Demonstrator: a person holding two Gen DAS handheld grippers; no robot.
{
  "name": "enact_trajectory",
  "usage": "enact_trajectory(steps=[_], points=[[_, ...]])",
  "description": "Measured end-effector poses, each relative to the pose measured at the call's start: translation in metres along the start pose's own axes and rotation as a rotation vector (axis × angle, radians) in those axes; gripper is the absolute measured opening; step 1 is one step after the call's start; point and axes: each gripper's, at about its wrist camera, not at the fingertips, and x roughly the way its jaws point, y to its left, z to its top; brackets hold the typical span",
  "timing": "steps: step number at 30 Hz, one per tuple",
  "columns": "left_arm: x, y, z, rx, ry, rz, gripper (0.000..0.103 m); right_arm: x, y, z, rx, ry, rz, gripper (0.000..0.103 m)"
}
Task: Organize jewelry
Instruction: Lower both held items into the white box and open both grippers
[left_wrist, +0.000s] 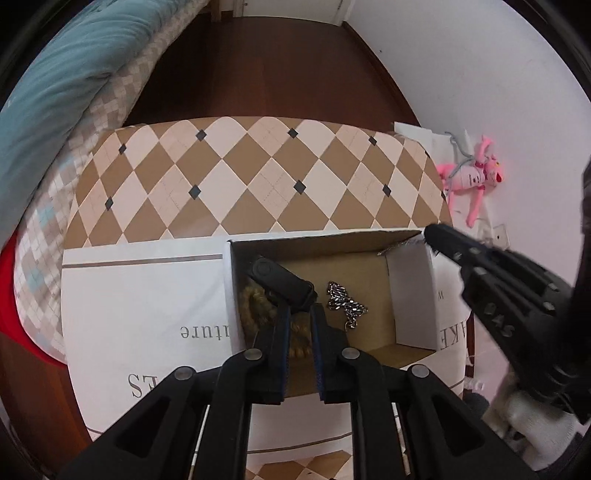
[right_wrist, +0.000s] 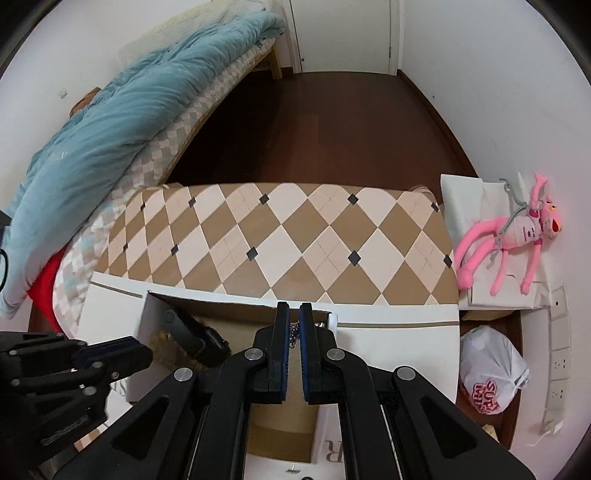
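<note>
An open cardboard box (left_wrist: 410, 295) stands on a white sheet on the table. Inside lie a silver chain (left_wrist: 345, 302), a brown bead bracelet (left_wrist: 258, 306) and a black watch (left_wrist: 284, 282). My left gripper (left_wrist: 299, 314) is over the box, its jaws narrowly apart around the watch's strap end. My right gripper (right_wrist: 291, 314) hangs over the box's far right corner (right_wrist: 332, 317), nearly closed, holding nothing I can see; the chain (right_wrist: 294, 334) shows between its fingers. It also shows in the left wrist view (left_wrist: 439, 236) at the box rim.
The table has a brown-and-white diamond cloth (left_wrist: 258, 177). A bed with a teal blanket (right_wrist: 110, 129) is on the left. A pink plush toy (right_wrist: 517, 236) and a white plastic bag (right_wrist: 491, 373) lie to the right by the wall.
</note>
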Motion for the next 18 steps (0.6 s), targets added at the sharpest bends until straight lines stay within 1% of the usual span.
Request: enact_trajectory(steps=[1, 2, 3, 4, 5, 7, 8, 9, 11, 12, 14, 15, 16, 17, 18], points=[[-0.002, 0.001, 0.0, -0.003, -0.005, 0.012, 0.024, 0.002, -0.001, 0.0, 0.0, 0.009, 0.0, 0.005], [-0.004, 0.001, -0.001, -0.007, -0.013, 0.03, 0.031, 0.007, -0.003, -0.002, 0.004, 0.027, 0.005, 0.006], [-0.008, 0.002, -0.001, -0.01, -0.031, 0.037, 0.047, 0.01, -0.004, -0.005, 0.008, 0.047, 0.011, 0.006], [-0.012, 0.004, -0.002, -0.018, -0.051, 0.047, 0.058, 0.012, -0.005, -0.007, 0.01, 0.065, 0.021, 0.006], [-0.017, 0.006, -0.003, -0.026, -0.072, 0.061, 0.059, 0.014, -0.006, -0.011, 0.014, 0.091, 0.031, 0.006], [-0.023, 0.009, -0.005, -0.032, -0.104, 0.08, 0.06, 0.013, -0.005, -0.018, 0.001, 0.115, 0.022, 0.007], [-0.024, 0.011, -0.005, -0.034, -0.108, 0.088, 0.06, 0.011, -0.005, -0.022, -0.007, 0.124, 0.016, 0.011], [-0.026, 0.013, -0.006, -0.035, -0.113, 0.097, 0.06, 0.009, -0.005, -0.026, -0.008, 0.128, 0.013, 0.019], [-0.028, 0.016, -0.01, -0.035, -0.128, 0.114, 0.06, 0.002, -0.008, -0.031, 0.003, 0.121, 0.018, 0.028], [-0.029, 0.017, -0.013, -0.034, -0.136, 0.124, 0.06, -0.002, -0.009, -0.034, 0.009, 0.114, 0.02, 0.03], [-0.03, 0.02, -0.02, -0.032, -0.154, 0.153, 0.07, -0.01, -0.012, -0.039, 0.02, 0.101, 0.002, 0.031], [-0.031, 0.02, -0.024, -0.032, -0.164, 0.165, 0.082, -0.013, -0.013, -0.04, 0.024, 0.094, -0.001, 0.036], [-0.031, 0.02, -0.027, -0.03, -0.177, 0.177, 0.092, -0.016, -0.014, -0.042, 0.026, 0.089, -0.003, 0.04], [-0.031, 0.02, -0.031, -0.026, -0.191, 0.187, 0.094, -0.02, -0.014, -0.047, 0.026, 0.081, -0.024, 0.05], [-0.03, 0.02, -0.035, -0.023, -0.198, 0.192, 0.095, -0.022, -0.013, -0.05, 0.023, 0.07, -0.043, 0.058]])
